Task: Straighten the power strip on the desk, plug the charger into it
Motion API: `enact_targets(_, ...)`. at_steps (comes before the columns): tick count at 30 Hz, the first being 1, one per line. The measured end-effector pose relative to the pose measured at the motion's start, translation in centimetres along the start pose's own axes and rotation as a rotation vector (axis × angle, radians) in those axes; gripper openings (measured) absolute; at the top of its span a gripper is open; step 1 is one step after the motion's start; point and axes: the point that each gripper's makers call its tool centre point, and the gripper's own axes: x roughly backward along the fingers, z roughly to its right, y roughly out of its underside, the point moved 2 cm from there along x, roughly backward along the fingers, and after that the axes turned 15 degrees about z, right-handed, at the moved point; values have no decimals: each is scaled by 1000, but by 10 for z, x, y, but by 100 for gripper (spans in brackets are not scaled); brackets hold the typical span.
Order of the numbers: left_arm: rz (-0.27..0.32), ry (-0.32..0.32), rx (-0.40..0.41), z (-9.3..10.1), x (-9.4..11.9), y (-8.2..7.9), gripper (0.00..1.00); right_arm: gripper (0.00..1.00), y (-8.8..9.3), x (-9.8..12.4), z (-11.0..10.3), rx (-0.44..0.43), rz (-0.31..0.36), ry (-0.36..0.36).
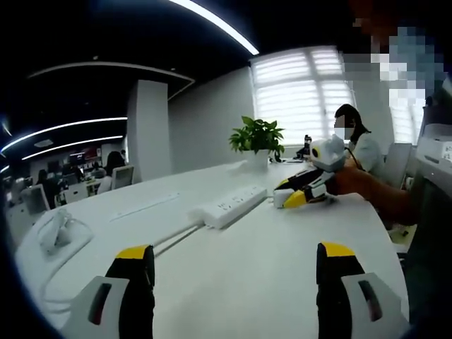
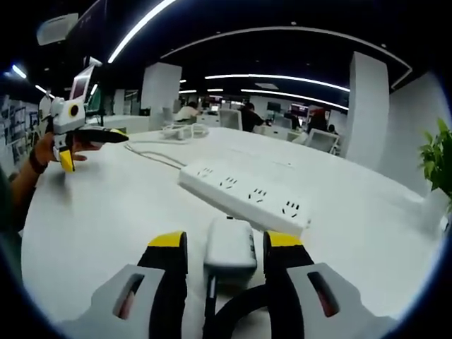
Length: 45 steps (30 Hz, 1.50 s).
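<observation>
The left claw (image 1: 233, 272) is open and holds nothing, low over the white counter (image 1: 268, 275), well short of the power strip (image 1: 227, 205). The strip lies at a slant across the counter, its cable running off to the left. The right claw (image 2: 226, 256) is closed on the white charger (image 2: 229, 248), just in front of the power strip's near edge. To do this well, I think the left claw should first hold the strip steady, then the charger's prongs go straight into one socket (image 2: 290, 207).

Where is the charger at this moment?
In the right gripper view the charger sits low in the middle, between the right gripper's jaws, just short of the power strip on the desk.
</observation>
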Motion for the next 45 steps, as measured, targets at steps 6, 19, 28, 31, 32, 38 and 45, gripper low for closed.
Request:
enact_targets(6, 6, -4, 3, -2, 1, 2, 97, 39, -1, -3, 0, 3, 7, 10)
enact_targets(19, 24, 3, 14, -1, 1, 0, 97, 33, 1, -8, 2, 18, -16, 19)
enact_targets(28, 41, 18, 26, 3, 4, 0, 97, 29, 4, -10, 6, -20, 11, 50)
enact_targets(31, 46, 21, 24, 3, 4, -1, 97, 28, 4, -9, 6, -31, 15, 50)
enact_targets(32, 49, 23, 23, 4, 4, -1, 97, 27, 4, -9, 6, -36, 15, 48)
enact_targets(38, 54, 41, 16, 9, 3, -3, 97, 26, 4, -6, 6, -24, 2, 42)
enact_targets(45, 63, 40, 8, 6, 7, -7, 98, 25, 3, -1, 1, -20, -53, -12)
